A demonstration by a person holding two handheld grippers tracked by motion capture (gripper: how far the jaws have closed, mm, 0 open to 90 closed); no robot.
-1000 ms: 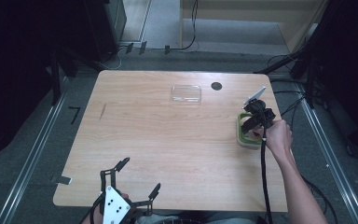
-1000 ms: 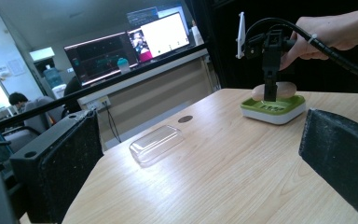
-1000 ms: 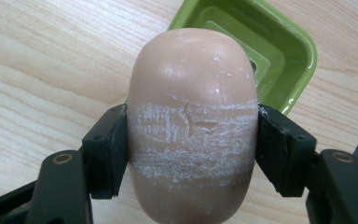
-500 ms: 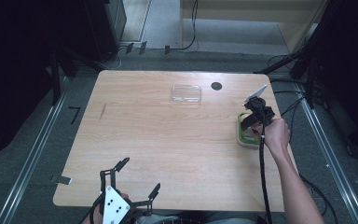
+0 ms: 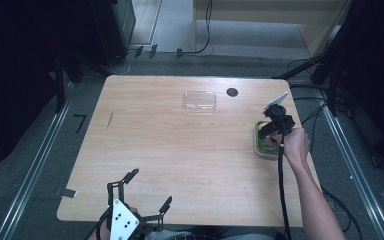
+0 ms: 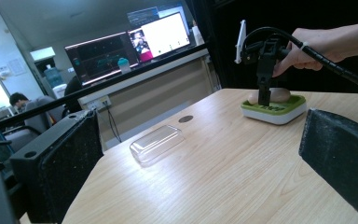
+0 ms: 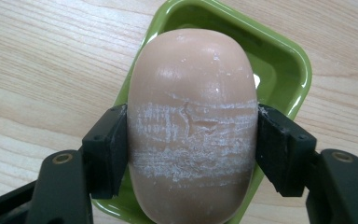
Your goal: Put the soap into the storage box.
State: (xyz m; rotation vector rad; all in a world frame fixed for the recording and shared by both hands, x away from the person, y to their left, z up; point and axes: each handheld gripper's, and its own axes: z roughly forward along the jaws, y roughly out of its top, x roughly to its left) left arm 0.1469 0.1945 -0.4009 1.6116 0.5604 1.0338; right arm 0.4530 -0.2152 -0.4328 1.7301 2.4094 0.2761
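- The work in hand looks like taking the bar of soap (image 7: pixel 191 126) in or out of its green dish (image 7: pixel 286 70); which of the two cannot be told from this moment alone.
- Done so far, as I judge it: the right claw (image 7: pixel 191 140) has closed on the soap, one black pad against each long side, across the scuffed white band around its middle.
- Left to do: the soap lies over the dish and seems low in it, so either a lift away or a release is yet to come.
- In the right gripper view the soap runs from 6 o'clock up to 12 o'clock between the jaws, and the dish rim shows past it at 1 to 2 o'clock.
- On the table (image 5: pixel 180 150), seen from the high view, the dish (image 5: pixel 260 148) sits near the edge at 3 o'clock, with the right claw (image 5: pixel 272 131) pointing down into it from the person's right hand (image 5: pixel 295 145).
- The left claw (image 5: pixel 142 192) rests at the near edge, around 7 o'clock, jaws spread wide and holding nothing.
- A clear plastic lid (image 5: pixel 200 100) lies at 12 o'clock, well apart from the dish, beside a small dark round hole (image 5: pixel 232 92).
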